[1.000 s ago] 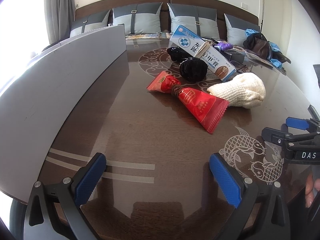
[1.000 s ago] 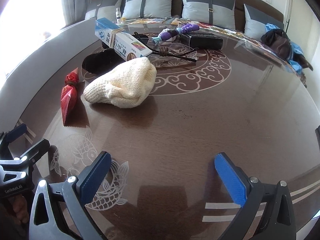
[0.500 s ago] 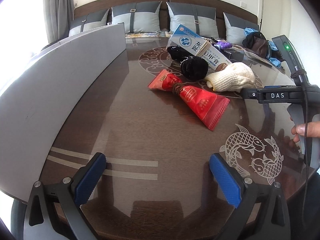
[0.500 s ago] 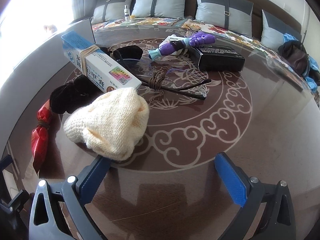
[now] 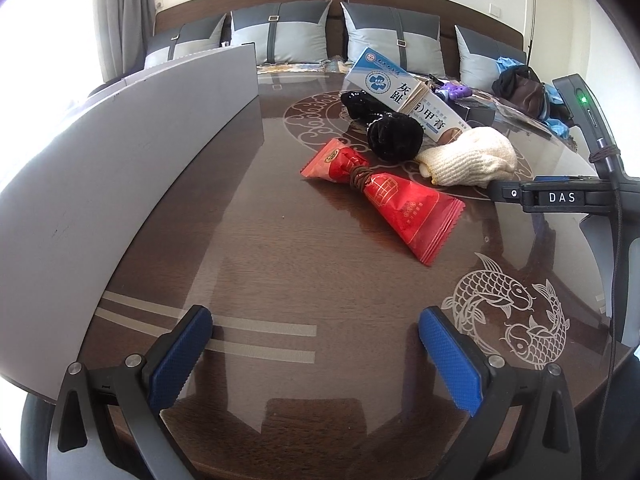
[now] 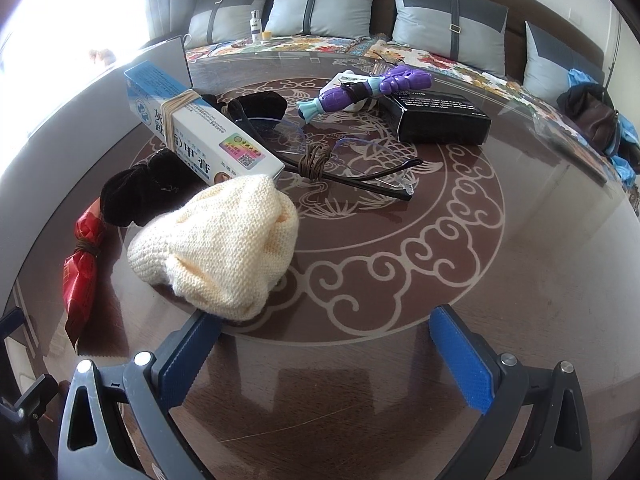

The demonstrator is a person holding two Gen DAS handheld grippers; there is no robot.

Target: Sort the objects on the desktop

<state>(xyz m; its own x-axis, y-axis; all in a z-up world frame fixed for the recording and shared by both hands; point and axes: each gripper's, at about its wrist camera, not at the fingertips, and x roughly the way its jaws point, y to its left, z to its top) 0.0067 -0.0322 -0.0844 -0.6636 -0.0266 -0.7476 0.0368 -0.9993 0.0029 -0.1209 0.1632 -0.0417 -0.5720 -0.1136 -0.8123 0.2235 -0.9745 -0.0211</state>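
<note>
A cream knitted hat [image 6: 220, 248] [image 5: 468, 160] lies on the round brown table [image 6: 400, 280], just ahead of the left finger of my open right gripper [image 6: 324, 360]. Behind the hat sit a black scrunchie [image 6: 140, 188] [image 5: 394, 136], a white-and-blue ointment box [image 6: 200, 136] [image 5: 404, 92] bound with a rubber band, glasses [image 6: 352, 172] tied with a brown band, a purple toy [image 6: 368, 86] and a black box [image 6: 440, 116]. A red packet [image 5: 384, 196] [image 6: 82, 264] tied with a brown band lies well ahead of my open, empty left gripper [image 5: 316, 360].
A grey board [image 5: 100, 168] stands along the table's left edge. Cushions [image 6: 328, 4] line a sofa behind the table, with a small bottle [image 6: 255, 26] on it. A dark bag and blue cloth [image 6: 600, 124] sit at the far right. The right gripper's body [image 5: 560, 198] shows in the left wrist view.
My right gripper has moved forward across the table toward the cream hat, which now lies at its left finger. The left gripper has stayed put.
</note>
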